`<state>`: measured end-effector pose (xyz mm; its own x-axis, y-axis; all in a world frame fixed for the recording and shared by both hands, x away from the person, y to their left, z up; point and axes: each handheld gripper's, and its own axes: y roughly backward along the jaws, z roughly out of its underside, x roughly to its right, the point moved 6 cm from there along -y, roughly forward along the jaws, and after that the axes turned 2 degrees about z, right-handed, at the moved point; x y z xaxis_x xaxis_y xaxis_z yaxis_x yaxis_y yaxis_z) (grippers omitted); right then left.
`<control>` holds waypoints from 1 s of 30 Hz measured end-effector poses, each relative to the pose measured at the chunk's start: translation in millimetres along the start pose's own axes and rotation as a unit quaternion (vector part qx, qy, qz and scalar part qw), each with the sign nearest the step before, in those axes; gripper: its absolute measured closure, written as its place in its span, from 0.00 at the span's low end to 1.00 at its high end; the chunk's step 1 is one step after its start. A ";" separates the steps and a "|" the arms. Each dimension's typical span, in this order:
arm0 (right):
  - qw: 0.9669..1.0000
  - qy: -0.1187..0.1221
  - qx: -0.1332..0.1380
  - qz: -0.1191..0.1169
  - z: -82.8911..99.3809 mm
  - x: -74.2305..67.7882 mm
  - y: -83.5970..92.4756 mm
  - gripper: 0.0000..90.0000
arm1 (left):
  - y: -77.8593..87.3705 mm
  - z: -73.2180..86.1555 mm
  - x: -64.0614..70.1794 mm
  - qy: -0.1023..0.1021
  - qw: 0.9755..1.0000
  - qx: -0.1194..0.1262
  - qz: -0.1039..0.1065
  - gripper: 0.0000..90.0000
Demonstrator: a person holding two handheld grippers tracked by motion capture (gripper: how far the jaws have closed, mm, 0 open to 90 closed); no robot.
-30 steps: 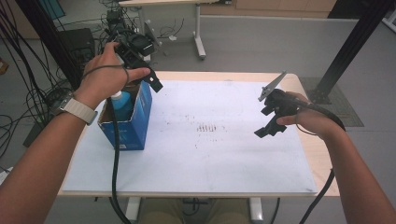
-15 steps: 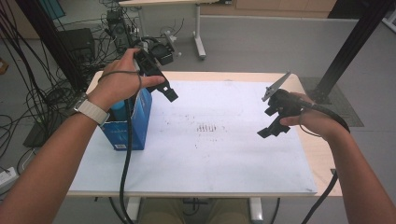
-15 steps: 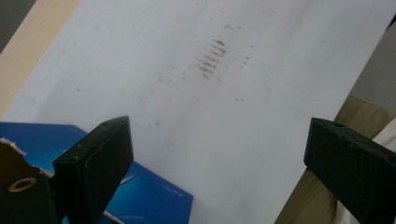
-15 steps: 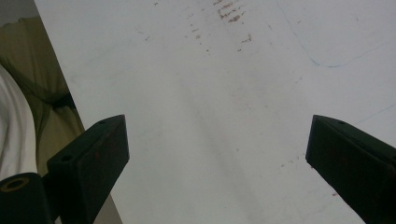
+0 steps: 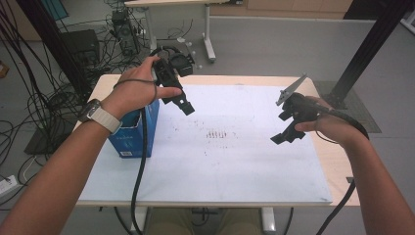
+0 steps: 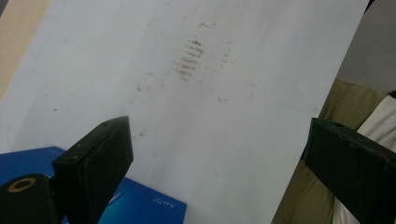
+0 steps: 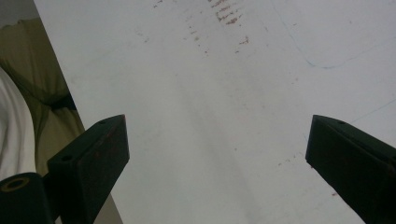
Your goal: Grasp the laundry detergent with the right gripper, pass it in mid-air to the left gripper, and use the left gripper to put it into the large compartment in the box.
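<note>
1. High view: the left gripper (image 5: 185,105) hangs above the bench (image 5: 105,82), its jaws pointing down and toward the white sheet (image 5: 235,166), just past the upper right corner of the blue box (image 5: 139,132).
2. Its jaws have just been opening and now stand wide apart with nothing between them; in the left gripper view the two black pads frame bare white sheet, with the blue box (image 6: 140,207) showing low, behind and below the left pad.
3. That blue box stands upright at the sheet's left edge, its long axis vertical, directly under the left hand (image 5: 137,90) and wrist; it lies back toward the wrist from the gripper's tips, touching neither jaw as far as the frames show.
4. The right gripper (image 5: 286,134) hovers well apart, across the sheet from the box, and its jaws too are spread with nothing held; the right gripper view shows plain sheet and faint brown marks (image 7: 229,14) between them.
5. Judged from this, the left hand is by far the nearer to the box; any further handling of it would mean drawing the left gripper back and down toward the box top.
</note>
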<state>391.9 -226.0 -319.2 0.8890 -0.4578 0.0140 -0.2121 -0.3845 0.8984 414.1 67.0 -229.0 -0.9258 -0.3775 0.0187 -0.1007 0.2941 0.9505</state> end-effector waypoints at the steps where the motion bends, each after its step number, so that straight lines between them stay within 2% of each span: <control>1: 1.000 0.000 0.000 0.000 0.2 0.2 -0.1 0.07 | -0.5 -0.7 0.9 -0.003 1.000 0.000 0.002 0.09; 5: 1.000 -0.001 0.000 0.000 1.6 0.6 -0.4 0.07 | -4.3 -2.1 4.5 -0.019 1.000 -0.005 0.007 0.09; 11: 1.000 -0.003 0.000 0.001 2.4 1.8 -1.6 0.07 | -15.6 -2.9 11.8 -0.038 0.999 -0.009 0.033 0.09; 18: 1.000 -0.004 0.004 0.003 0.1 2.4 -2.4 0.06 | -29.6 -5.8 19.0 -0.056 0.997 -0.009 0.050 0.09; 23: 1.000 -0.005 0.002 0.001 0.0 1.4 -3.7 0.06 | -37.3 -7.5 23.3 -0.066 0.996 -0.008 0.058 0.09; 30: 1.000 -0.007 0.003 0.002 1.5 2.0 -4.7 0.06 | -42.2 -9.1 27.3 -0.074 0.996 -0.007 0.058 0.09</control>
<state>394.1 -226.3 -324.0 0.8823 -0.4706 0.0104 -0.2178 -0.3885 0.8953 396.3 36.3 -265.8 -0.9747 -0.2076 0.0830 0.0138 0.3148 0.9491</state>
